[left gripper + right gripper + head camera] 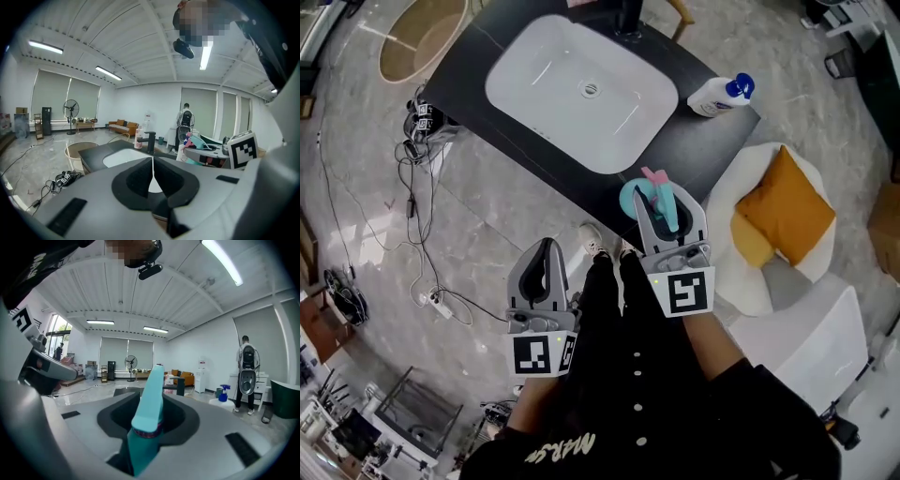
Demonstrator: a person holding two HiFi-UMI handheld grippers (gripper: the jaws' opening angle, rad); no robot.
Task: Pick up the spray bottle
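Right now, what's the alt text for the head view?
Seen from above, the right gripper is closed on a teal spray bottle by the near edge of a dark counter with a white sink. The left gripper is shut and empty; a white bottle sits at the counter's right corner.

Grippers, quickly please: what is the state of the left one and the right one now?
Left gripper: closed, empty.
Right gripper: closed on the teal plastic spray bottle.

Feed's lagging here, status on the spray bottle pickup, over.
Left gripper shut, empty. Right gripper shut on spray bottle at counter edge. White bottle well apart, no obstruction.
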